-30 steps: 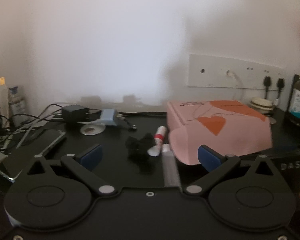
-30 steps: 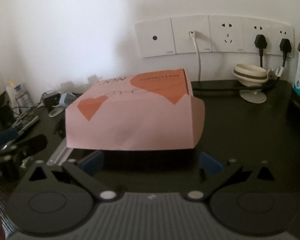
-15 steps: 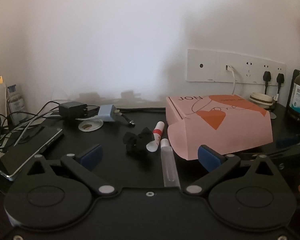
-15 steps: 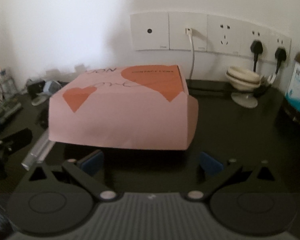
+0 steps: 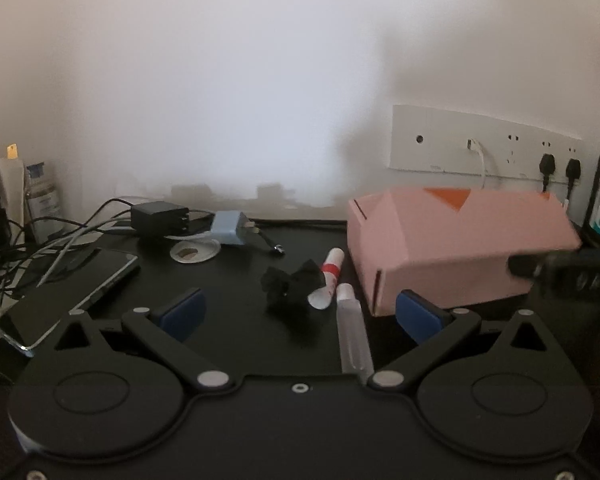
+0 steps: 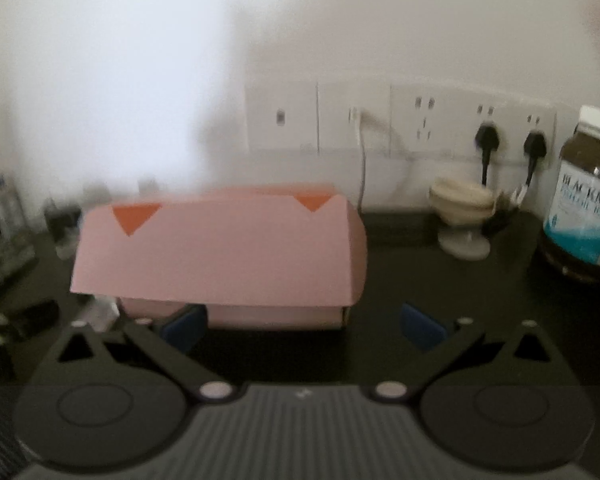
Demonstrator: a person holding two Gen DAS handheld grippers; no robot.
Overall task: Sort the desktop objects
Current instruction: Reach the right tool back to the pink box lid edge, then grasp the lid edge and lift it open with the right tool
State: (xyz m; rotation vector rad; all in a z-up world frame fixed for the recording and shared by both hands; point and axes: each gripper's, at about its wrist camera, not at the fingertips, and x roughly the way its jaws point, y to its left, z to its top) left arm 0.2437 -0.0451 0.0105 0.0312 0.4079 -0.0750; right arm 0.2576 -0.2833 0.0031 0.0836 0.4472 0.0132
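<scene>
Black and cluttered, the desk (image 5: 228, 280) carries a pink box (image 6: 220, 256) below the wall sockets (image 6: 400, 120), its front flap raised. Both the left hand-held gripper (image 5: 300, 312) and the right hand-held gripper (image 6: 304, 324) are spread and empty. The right one, just before the box, should slide under the flap's edge and lift slowly; beside the box lie the tubes (image 5: 352, 332) and a black scrunchie (image 5: 292, 284).

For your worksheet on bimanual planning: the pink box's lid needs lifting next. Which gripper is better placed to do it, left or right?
Right, probably. The right gripper is open and faces the pink box head-on, low at the lid's front flap. The left gripper is also open, but faces the tubes and black clump, with the box off to its side.
</scene>
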